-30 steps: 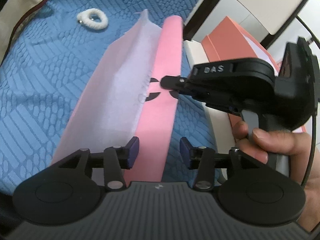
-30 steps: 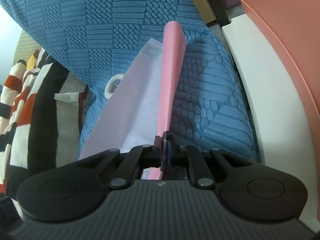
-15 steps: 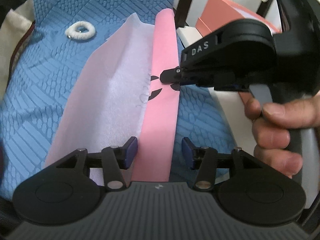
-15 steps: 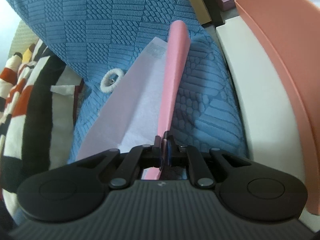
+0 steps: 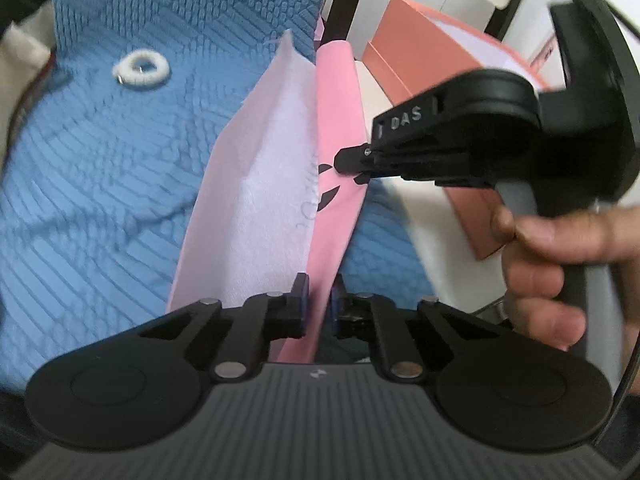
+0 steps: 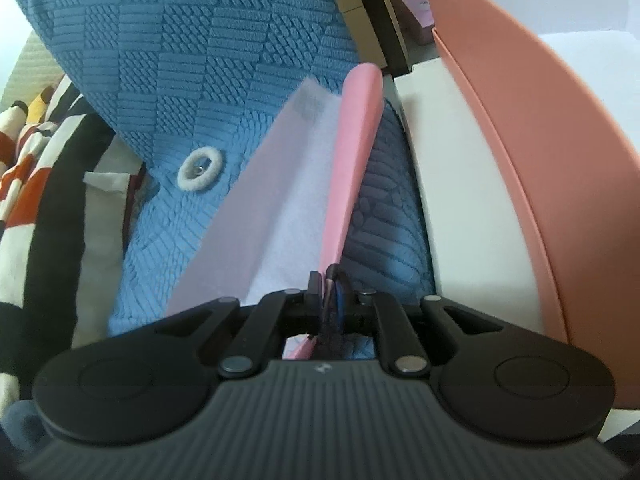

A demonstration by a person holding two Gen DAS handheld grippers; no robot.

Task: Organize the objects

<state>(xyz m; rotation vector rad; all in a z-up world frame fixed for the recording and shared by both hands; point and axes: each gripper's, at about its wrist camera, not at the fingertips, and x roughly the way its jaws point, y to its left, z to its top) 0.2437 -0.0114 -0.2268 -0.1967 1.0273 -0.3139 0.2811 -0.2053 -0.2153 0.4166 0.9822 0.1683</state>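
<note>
A pink cloth pouch with a white lining (image 5: 336, 128) lies open on a blue textured bedspread (image 5: 100, 184). My left gripper (image 5: 320, 294) has its fingers nearly closed around the near edge of the pink flap. My right gripper (image 6: 331, 286) is shut on the same flap further along, at its black print; it also shows in the left wrist view (image 5: 352, 160), coming in from the right. The flap (image 6: 356, 128) stands up on edge between the white lining (image 6: 288, 184) and the bedspread (image 6: 248, 20).
A white fuzzy hair tie (image 5: 141, 68) (image 6: 200, 169) lies on the bedspread to the left of the pouch. A salmon box (image 6: 540, 152) (image 5: 416, 60) stands on a white ledge (image 6: 460, 184) to the right. A striped cloth (image 6: 36, 184) lies far left.
My left gripper's fingers have closed in from wide open onto the near edge of the pink flap. The right gripper has kept its grip and lifted the flap more upright.
</note>
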